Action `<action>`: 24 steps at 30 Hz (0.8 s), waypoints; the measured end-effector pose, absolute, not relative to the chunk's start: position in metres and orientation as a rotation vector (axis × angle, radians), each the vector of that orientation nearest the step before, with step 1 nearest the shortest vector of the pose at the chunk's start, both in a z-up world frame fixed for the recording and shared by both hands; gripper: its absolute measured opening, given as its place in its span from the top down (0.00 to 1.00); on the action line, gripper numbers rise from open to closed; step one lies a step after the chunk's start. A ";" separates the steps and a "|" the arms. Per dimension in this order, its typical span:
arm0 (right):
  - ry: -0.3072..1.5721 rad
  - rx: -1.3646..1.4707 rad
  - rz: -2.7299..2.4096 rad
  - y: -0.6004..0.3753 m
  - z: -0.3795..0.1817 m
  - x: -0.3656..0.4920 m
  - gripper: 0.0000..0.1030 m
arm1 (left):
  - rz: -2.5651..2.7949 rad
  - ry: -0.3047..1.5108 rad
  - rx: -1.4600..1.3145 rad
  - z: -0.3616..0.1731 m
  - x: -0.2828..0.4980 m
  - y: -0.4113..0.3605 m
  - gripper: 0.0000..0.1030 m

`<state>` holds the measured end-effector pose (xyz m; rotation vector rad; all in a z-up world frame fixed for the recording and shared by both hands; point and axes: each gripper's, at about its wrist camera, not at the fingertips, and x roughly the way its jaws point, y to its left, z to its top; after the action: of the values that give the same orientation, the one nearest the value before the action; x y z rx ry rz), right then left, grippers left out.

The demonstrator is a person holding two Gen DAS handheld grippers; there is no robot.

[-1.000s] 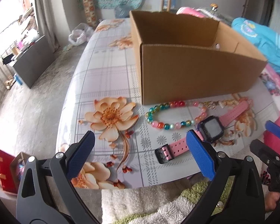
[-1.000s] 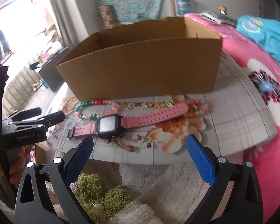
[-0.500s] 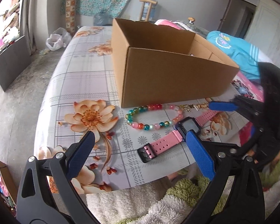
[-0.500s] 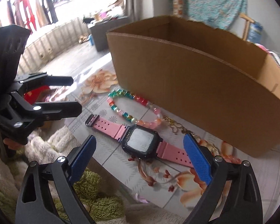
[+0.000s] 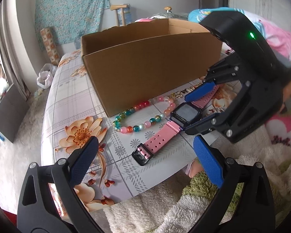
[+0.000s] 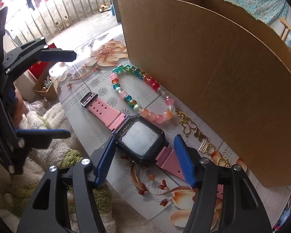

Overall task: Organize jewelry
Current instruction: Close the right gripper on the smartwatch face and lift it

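Observation:
A pink-strapped watch (image 6: 139,141) with a black square face lies on the flower-patterned tablecloth (image 5: 71,101), in front of an open cardboard box (image 6: 213,68). My right gripper (image 6: 143,151) points down over it. Its jaws are closing, with the watch face (image 5: 185,113) between the blue pads and a thin gap still showing on the right side. A bracelet of coloured beads (image 6: 128,98) and a gold chain (image 6: 190,126) lie between the watch and the box. My left gripper (image 5: 145,161) stands open near the table's front edge, with nothing in it.
A fluffy white and green fabric (image 5: 164,209) lies under both grippers at the table's near edge. A pink flowered blanket (image 5: 281,132) is on the right. Left of the table the floor drops away, with a small open carton (image 6: 44,89) on it.
My right gripper has rolled, come down over the watch, and narrowed its jaws around the face. My left gripper has shifted and rolled a little and stays open.

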<state>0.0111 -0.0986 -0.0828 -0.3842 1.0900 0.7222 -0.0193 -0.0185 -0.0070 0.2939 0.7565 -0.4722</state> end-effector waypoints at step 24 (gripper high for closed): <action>1.350 -0.084 0.903 -0.130 -0.084 0.060 0.47 | -0.523 0.828 0.530 -0.031 -0.009 -0.077 0.85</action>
<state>0.0597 -0.1297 -0.0840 -0.0845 1.3504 0.9029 -0.0095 -0.0774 -0.0314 0.5303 0.8285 -0.5232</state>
